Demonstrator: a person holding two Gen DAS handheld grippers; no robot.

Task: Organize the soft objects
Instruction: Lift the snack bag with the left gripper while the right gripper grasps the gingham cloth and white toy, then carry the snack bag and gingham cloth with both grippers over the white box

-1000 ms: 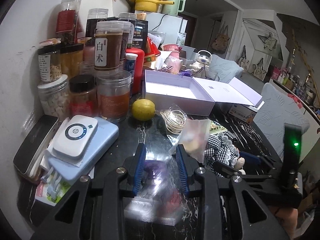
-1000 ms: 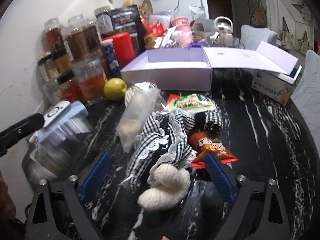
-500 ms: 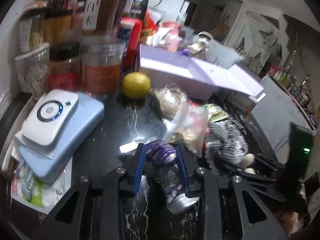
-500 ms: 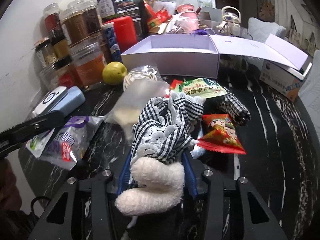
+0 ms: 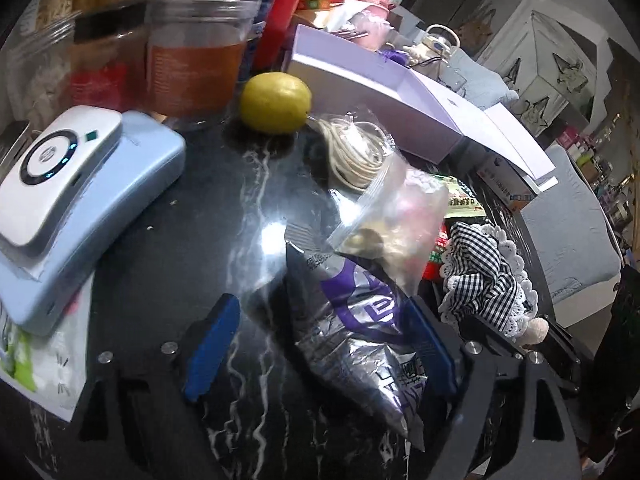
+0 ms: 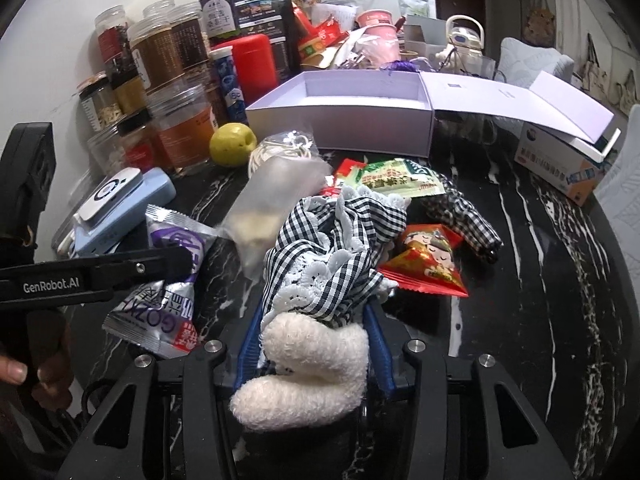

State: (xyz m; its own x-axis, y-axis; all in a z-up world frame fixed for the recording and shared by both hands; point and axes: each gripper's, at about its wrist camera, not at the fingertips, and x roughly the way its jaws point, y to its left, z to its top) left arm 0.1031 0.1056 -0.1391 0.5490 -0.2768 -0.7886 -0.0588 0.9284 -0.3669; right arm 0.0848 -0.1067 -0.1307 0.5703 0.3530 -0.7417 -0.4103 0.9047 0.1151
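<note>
- Doll (image 6: pixel 320 264), a soft toy in a black-and-white check dress with white lace trim, lying on the black marbled table (image 6: pixel 540 280); its long axis runs from the near edge toward the open box (image 6: pixel 344 120), woolly cream legs (image 6: pixel 304 368) nearest the right camera, the dress end pointing to the box.
- Right gripper (image 6: pixel 314 350): blue pads narrowed and pressing on both sides of the doll where legs meet dress; the doll is held.
- Left gripper (image 5: pixel 320 344): jaws just opened and now standing wide; the silver-and-purple packet (image 5: pixel 360 336) lies flat on the table between them, close against the right-hand pad (image 5: pixel 432 352), well clear of the other pad, and not gripped.
- Packet: long axis running away from the left camera, its far end tucked under a clear zip bag (image 5: pixel 396 220).
- In the left view the doll (image 5: pixel 484 276) lies just right of the zip bag, with one cream foot showing at its lower edge.
- Red snack packet (image 6: pixel 428 264) touching the doll's right side; green packet (image 6: pixel 400 178) just beyond the dress.
- Coiled cord (image 5: pixel 356 152) in a clear wrapper and yellow-green fruit (image 5: pixel 276 102) near the box front.
- White device (image 5: pixel 52 168) stacked on a light blue case (image 5: pixel 132 184) at the table's left, with jars (image 6: pixel 160 92) behind it against the wall.
- A person's hand (image 6: pixel 36 368) grips the left tool's handle at the left edge of the right view.
</note>
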